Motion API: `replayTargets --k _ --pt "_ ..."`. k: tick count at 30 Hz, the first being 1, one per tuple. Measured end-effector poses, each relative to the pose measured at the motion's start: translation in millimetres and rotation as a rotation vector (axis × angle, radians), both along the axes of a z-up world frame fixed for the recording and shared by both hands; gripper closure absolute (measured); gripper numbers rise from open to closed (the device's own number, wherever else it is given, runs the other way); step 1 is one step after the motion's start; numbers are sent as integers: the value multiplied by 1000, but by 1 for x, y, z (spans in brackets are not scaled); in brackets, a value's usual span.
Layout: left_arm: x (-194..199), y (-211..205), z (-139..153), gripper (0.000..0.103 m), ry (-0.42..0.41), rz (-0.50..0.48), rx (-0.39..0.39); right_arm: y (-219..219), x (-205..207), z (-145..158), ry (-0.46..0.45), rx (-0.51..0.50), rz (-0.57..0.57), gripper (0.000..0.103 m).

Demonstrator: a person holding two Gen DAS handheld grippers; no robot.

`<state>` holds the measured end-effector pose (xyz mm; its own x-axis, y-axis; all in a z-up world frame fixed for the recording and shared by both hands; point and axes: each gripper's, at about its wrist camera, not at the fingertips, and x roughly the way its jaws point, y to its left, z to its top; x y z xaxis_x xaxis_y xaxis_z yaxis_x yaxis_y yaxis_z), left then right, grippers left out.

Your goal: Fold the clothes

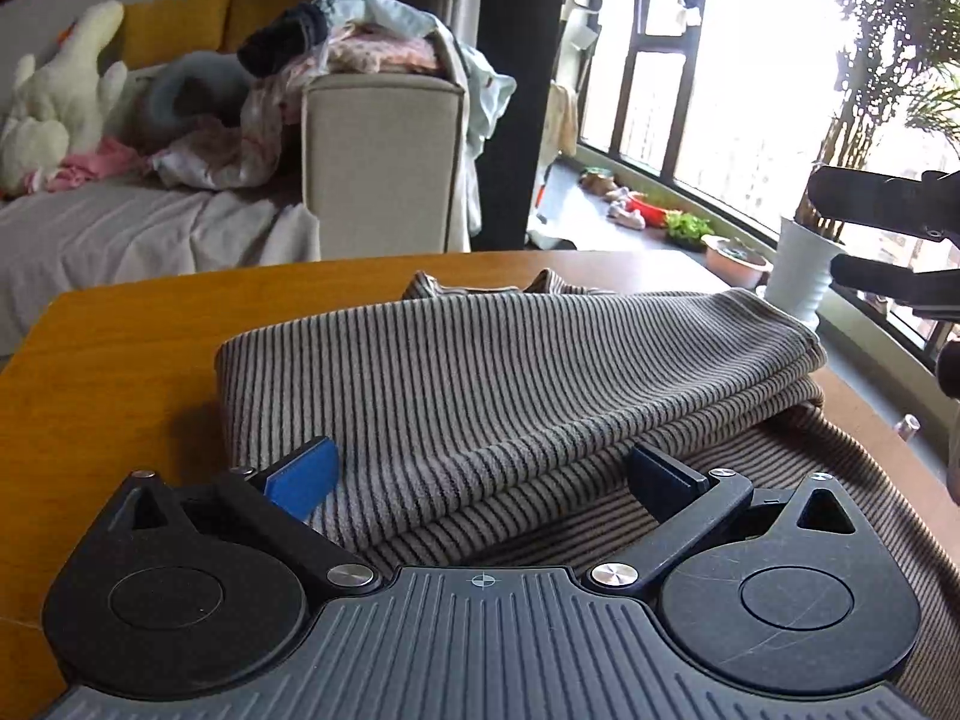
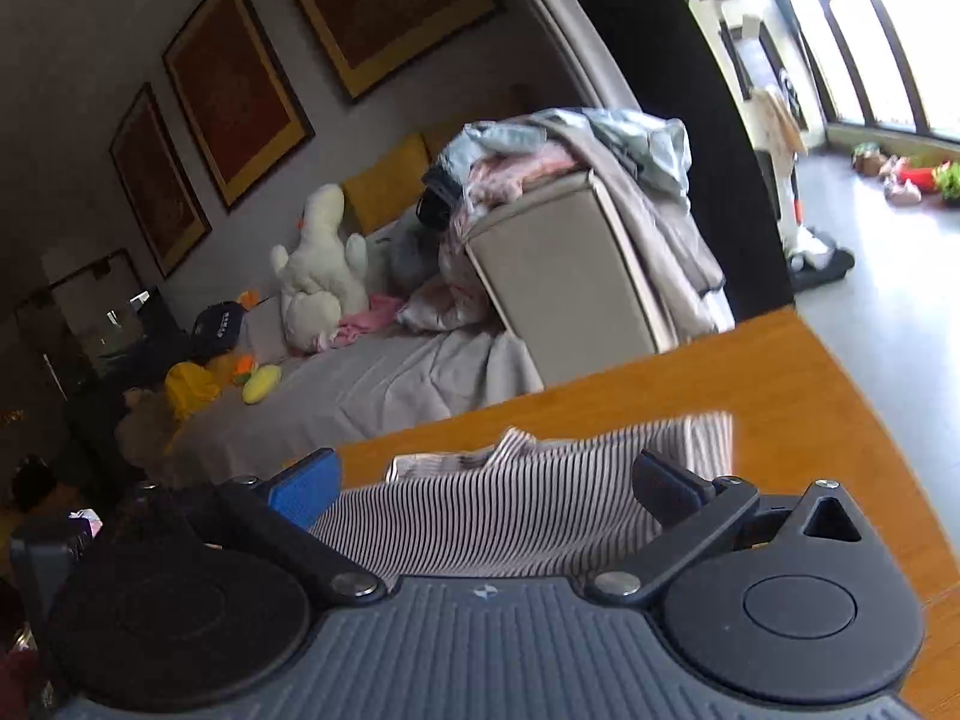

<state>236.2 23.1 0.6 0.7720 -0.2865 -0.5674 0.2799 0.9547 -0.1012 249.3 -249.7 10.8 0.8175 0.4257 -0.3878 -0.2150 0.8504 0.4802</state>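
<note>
A grey garment with thin dark stripes [image 1: 510, 372] lies folded in several layers on the orange wooden table [image 1: 120, 348]. My left gripper [image 1: 480, 474] is open just above the garment's near edge, its fingers apart and holding nothing. My right gripper [image 2: 486, 483] is open and tilted, above the same striped garment [image 2: 498, 516] near the table's [image 2: 780, 396] far edge, holding nothing. The right gripper's black body also shows at the right edge of the left wrist view [image 1: 888, 240], raised above the garment.
A beige sofa [image 1: 384, 168] piled with loose clothes [image 1: 372, 42] stands behind the table, with a white plush toy [image 1: 66, 102] on it. A window, a white plant pot [image 1: 804, 264] and floor items are to the right. Framed pictures [image 2: 234, 90] hang on the wall.
</note>
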Motion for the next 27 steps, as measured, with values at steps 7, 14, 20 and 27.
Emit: replayTargets --k 7,14,20,27 --pt "-3 5 -1 0 -4 -3 -28 -8 3 -20 -9 75 -7 0" --pt "-2 5 -1 0 -2 -2 -32 -5 -1 -20 -9 51 -3 0" --pt "-2 3 0 0 14 -10 -7 -8 5 -21 17 78 116 0" --pt "4 -4 1 0 12 -31 139 -6 6 -20 29 94 186 0"
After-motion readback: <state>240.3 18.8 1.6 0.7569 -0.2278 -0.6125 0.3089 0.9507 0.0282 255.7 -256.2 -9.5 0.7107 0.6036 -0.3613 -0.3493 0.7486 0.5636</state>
